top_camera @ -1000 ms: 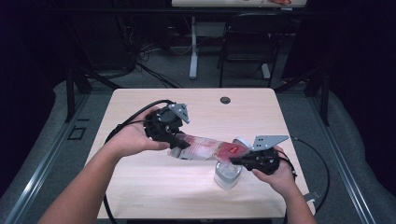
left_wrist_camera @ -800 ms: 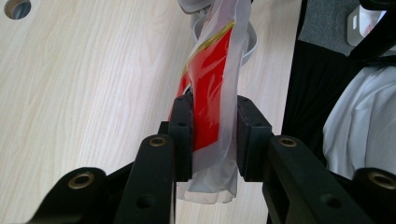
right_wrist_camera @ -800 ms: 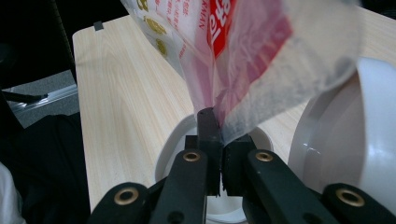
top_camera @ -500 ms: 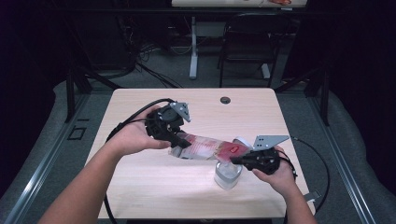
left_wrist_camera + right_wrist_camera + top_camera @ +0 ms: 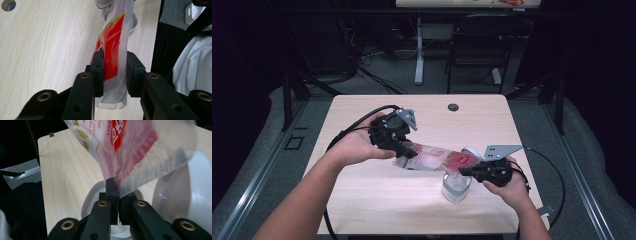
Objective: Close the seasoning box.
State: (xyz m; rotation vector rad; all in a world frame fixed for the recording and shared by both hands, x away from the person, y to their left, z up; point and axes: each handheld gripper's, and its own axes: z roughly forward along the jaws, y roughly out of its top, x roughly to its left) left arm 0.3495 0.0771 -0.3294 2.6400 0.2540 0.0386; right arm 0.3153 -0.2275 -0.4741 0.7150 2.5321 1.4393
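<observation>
A clear plastic bag with red print [image 5: 434, 157] hangs stretched between my two grippers above the wooden table [image 5: 362, 200]. My left gripper [image 5: 407, 150] is shut on the bag's left end; in the left gripper view its jaws [image 5: 114, 57] pinch the red-and-clear film [image 5: 112, 42]. My right gripper [image 5: 462, 171] is shut on the lower right end, and in the right gripper view its jaws [image 5: 117, 190] clamp the bag's edge [image 5: 140, 157]. A small white container [image 5: 456, 188] stands right under that end, its rim [image 5: 91, 195] below the jaws. A white lid [image 5: 185, 195] lies beside it.
The table has a round cable hole [image 5: 453, 107] at its far edge. Black cables [image 5: 357, 125] trail from both grippers across the table's left side and off its right edge. A chair [image 5: 477, 50] and a desk leg [image 5: 419, 50] stand behind the table.
</observation>
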